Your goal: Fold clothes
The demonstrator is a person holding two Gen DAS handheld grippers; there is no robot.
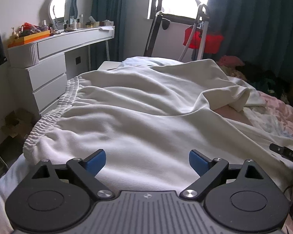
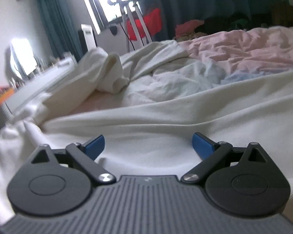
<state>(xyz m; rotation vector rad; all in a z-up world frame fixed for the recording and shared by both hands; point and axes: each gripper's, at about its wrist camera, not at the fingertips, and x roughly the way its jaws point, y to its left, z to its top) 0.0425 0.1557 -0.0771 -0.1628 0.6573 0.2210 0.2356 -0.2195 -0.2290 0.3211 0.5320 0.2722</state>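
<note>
Across the bed [image 1: 273, 107] the cream trousers [image 1: 146, 107] lie spread for folding, left tool [image 1: 147, 160] and right tool [image 2: 148, 144] both gaping, empty, low over cloth, probably about to pinch.

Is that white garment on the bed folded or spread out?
Spread out: the white garment lies open across the bed, elastic waistband stretched along its edge, one end rumpled.
</note>
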